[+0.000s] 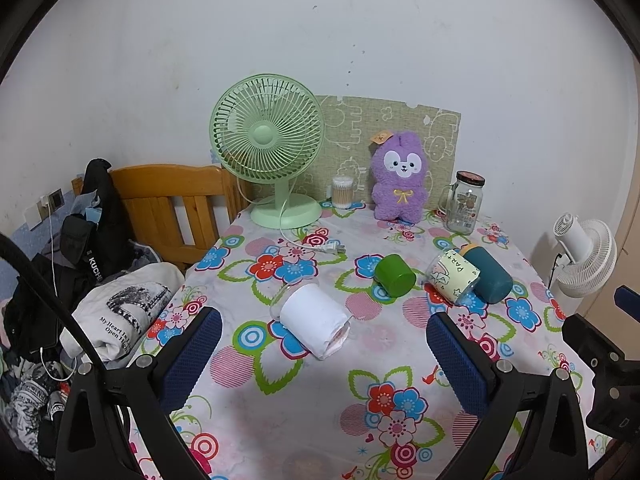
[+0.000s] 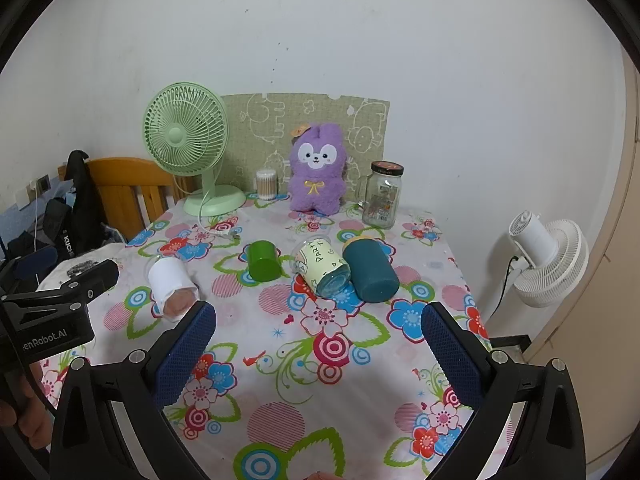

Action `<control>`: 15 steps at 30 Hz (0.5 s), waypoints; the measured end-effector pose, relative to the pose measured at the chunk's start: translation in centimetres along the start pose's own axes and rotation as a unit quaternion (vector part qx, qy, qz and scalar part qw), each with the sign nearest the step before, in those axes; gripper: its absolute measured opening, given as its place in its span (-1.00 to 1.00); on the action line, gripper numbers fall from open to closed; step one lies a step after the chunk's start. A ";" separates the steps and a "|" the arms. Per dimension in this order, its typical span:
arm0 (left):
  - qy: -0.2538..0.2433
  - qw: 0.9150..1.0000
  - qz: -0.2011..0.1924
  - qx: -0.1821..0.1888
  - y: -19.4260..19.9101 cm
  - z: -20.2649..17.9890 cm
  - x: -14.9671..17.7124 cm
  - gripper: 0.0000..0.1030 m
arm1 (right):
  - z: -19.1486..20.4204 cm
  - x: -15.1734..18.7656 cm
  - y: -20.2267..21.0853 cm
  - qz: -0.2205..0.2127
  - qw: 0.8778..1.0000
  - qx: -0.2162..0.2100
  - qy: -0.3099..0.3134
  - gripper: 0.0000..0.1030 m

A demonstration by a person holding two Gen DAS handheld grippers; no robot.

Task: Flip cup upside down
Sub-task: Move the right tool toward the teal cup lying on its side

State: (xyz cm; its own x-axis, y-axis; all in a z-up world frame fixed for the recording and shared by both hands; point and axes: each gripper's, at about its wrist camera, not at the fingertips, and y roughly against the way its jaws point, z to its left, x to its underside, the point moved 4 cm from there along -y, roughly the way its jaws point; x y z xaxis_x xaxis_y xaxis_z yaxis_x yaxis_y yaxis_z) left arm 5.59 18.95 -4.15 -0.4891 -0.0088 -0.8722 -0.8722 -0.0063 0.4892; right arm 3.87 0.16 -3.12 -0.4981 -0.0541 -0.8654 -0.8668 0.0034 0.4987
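Observation:
Several cups lie on their sides on the flowered tablecloth (image 1: 304, 408). A clear cup with a white sleeve (image 1: 314, 322) (image 2: 172, 286) lies nearest the left. A green cup (image 1: 395, 275) (image 2: 262, 261) lies in the middle. A clear cup with a pale yellow "PARTY" sleeve (image 1: 454, 278) (image 2: 322, 266) rests against a dark teal cup (image 1: 490, 275) (image 2: 370, 272). My left gripper (image 1: 324, 344) is open and empty, just in front of the white-sleeved cup. My right gripper (image 2: 318, 340) is open and empty, in front of the yellow and teal cups.
At the back stand a green desk fan (image 1: 267, 148), a cotton swab jar (image 1: 342, 192), a purple plush toy (image 1: 399, 176) and a glass jar mug (image 1: 466, 207). A wooden bed frame (image 1: 168, 204) with clothes is left. A white fan (image 2: 548, 256) stands right of the table.

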 end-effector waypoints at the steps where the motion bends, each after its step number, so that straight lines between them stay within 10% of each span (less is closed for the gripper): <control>1: 0.000 1.000 0.000 0.000 0.0 0.0 0.0 1.00 | 0.0 0.0 0.0 0.000 1.000 0.000 0.000 1.00; 15: -0.001 1.000 0.005 0.003 -0.6 -0.1 0.7 1.00 | -0.7 0.0 -0.8 0.020 1.000 0.001 -0.005 1.00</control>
State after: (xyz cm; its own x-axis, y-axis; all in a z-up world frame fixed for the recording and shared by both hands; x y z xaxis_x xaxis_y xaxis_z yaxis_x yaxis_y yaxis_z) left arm 5.72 18.84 -5.04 -0.4970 -0.0077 -0.8677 -0.8677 -0.0009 0.4971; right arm 4.56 -0.56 -3.46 -0.5317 -0.0443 -0.8458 -0.8467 0.0070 0.5320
